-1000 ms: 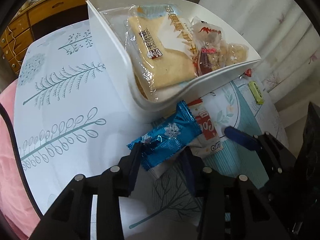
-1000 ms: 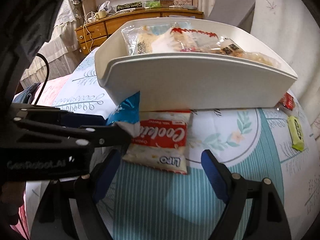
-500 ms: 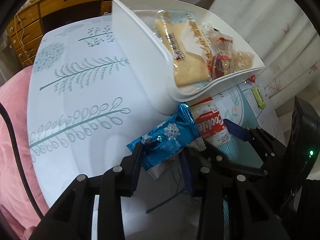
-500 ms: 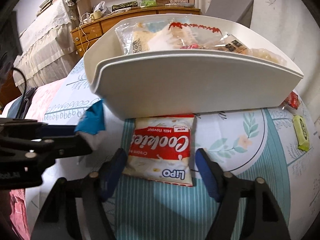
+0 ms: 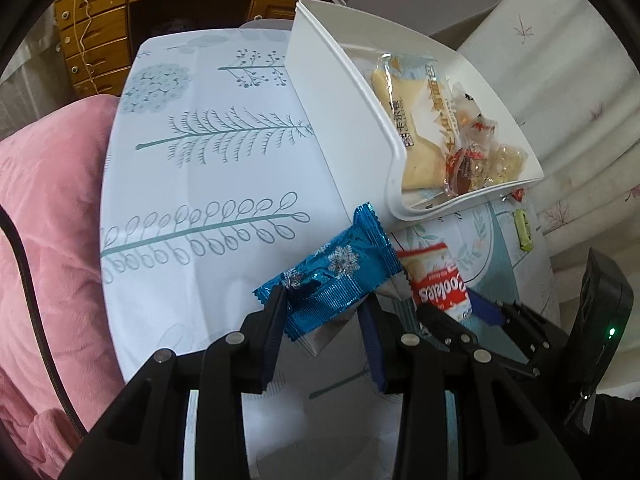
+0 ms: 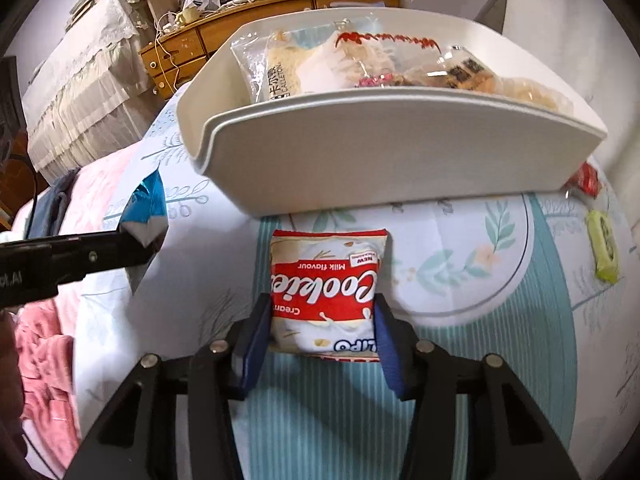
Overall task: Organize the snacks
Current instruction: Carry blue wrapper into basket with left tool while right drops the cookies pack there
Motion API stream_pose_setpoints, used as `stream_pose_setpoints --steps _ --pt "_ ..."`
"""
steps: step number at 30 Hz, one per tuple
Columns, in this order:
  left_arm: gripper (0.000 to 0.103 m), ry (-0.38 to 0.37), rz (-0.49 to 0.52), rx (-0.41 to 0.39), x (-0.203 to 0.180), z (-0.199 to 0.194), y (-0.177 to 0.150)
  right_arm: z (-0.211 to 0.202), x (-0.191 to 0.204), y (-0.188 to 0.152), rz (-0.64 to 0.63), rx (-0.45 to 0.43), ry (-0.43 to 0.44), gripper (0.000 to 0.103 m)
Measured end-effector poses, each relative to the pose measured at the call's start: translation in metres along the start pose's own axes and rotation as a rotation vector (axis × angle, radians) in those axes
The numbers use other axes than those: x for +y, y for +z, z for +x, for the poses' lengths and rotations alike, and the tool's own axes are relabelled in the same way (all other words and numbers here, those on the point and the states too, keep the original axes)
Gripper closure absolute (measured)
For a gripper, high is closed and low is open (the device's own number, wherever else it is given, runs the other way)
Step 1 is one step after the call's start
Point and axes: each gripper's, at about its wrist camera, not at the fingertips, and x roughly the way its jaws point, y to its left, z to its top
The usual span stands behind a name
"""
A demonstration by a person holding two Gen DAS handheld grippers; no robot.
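Note:
My left gripper (image 5: 324, 312) is shut on a blue foil snack packet (image 5: 336, 276) and holds it above the table, left of the white bin (image 5: 344, 120); the packet also shows in the right wrist view (image 6: 146, 208). My right gripper (image 6: 320, 320) has its jaws closed against both sides of a red-and-white Cookies packet (image 6: 324, 292), which lies on the tablecloth in front of the bin (image 6: 400, 160). The Cookies packet also shows in the left wrist view (image 5: 438, 280). The bin holds a bread packet (image 5: 408, 120) and several wrapped snacks.
A green candy (image 6: 604, 248) and a red wrapped candy (image 6: 586, 180) lie on the table to the right of the bin. A pink blanket (image 5: 44, 220) lies past the table's left edge. A wooden dresser (image 5: 120, 20) stands behind.
My left gripper has lifted the blue packet up and away to the left. My right gripper has moved forward around the Cookies packet and its jaws have closed onto it.

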Motion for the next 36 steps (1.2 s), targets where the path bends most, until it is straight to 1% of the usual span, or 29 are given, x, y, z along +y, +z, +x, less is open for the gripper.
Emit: stream_pose_setpoints --steps 4,6,12,16,23,25,29,32,36 --pt "0.068 -0.014 -0.023 0.006 -0.002 -0.015 -0.001 -0.014 0.002 -0.006 0.001 0.015 0.031 0.055" --pt "0.068 -0.009 -0.024 0.009 -0.004 -0.021 -0.003 -0.023 0.004 -0.008 -0.004 0.018 0.051 0.055" --pt "0.068 -0.025 -0.031 0.004 -0.017 -0.044 -0.004 -0.054 0.007 -0.001 -0.027 0.001 0.12 0.055" --pt "0.068 -0.015 -0.03 -0.02 -0.03 -0.059 0.001 -0.075 0.005 0.011 -0.056 -0.033 0.137 0.055" --pt "0.068 -0.009 -0.086 -0.057 -0.05 -0.071 0.012 -0.102 -0.004 0.037 -0.148 -0.118 0.13 0.055" --pt "0.068 0.007 -0.098 -0.075 -0.057 -0.072 0.016 -0.11 -0.011 0.045 -0.172 -0.14 0.135 0.055" --pt "0.068 0.034 -0.143 -0.112 -0.07 -0.071 0.029 -0.113 -0.021 0.069 -0.188 -0.142 0.172 0.055" --pt "0.068 0.041 -0.181 -0.133 -0.08 -0.066 0.041 -0.116 -0.033 0.086 -0.216 -0.166 0.187 0.055" --pt "0.068 0.067 -0.194 -0.156 -0.095 -0.059 0.061 -0.115 -0.049 0.107 -0.248 -0.189 0.207 0.055"
